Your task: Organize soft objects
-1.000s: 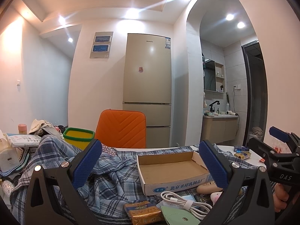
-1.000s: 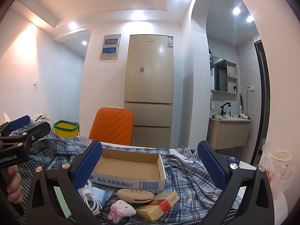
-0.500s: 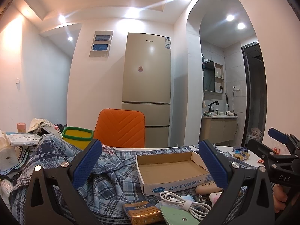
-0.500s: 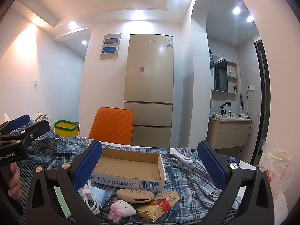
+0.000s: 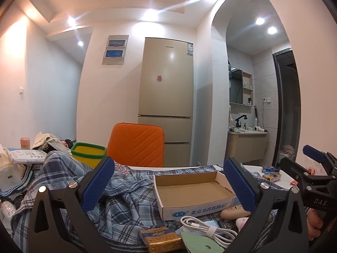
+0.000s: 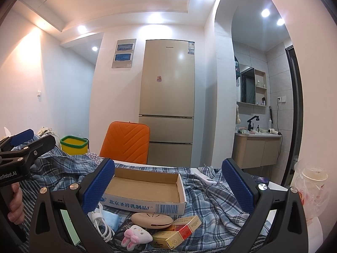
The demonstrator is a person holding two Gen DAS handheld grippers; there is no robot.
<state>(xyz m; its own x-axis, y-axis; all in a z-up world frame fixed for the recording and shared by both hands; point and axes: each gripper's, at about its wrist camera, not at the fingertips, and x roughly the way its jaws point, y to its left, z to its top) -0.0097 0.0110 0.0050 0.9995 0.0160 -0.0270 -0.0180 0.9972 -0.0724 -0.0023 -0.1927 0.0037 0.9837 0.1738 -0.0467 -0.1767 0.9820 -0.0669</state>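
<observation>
Blue-and-white plaid cloth [image 6: 210,200], crumpled in loose folds, covers the table and carries every item listed here. The reference landmark is the shallow open cardboard tray [image 6: 145,186] with a white printed front wall; its brown floor is bare.

Left gripper [image 5: 168,187]: black frame, blue textured pads, jaws spread wide, nothing between them. It hovers above the cloth, with the tray seen between its pads. A hand [image 6: 15,206] grips its handle at the left edge of the right wrist view.

Right gripper [image 6: 168,186]: same construction, jaws spread wide, nothing held. It hovers directly in front of the tray. Its black body shows right of the tray in the left wrist view.

Items in front of the tray's printed wall:
- Small white plush rabbit with pink ears [image 6: 135,235], lying on the cloth, touched by neither gripper.
- Beige oval plastic case [image 6: 151,220], between the rabbit and the tray wall.
- Red-and-gold cigarette packs [image 6: 179,230], just right of the rabbit.
- Coiled white charging cable [image 5: 205,228], left of the rabbit.
- Pale green flat pouch with a snap button [image 5: 200,244], nearest the left gripper's camera.
- Brown-gold wrapped pack [image 5: 162,240], beside the pouch.

Behind the tray: an orange quilted chair back [image 5: 135,145]; further back, a tall beige refrigerator [image 5: 167,97]. A yellow bin with a green rim [image 5: 88,152] stands left of the chair.
</observation>
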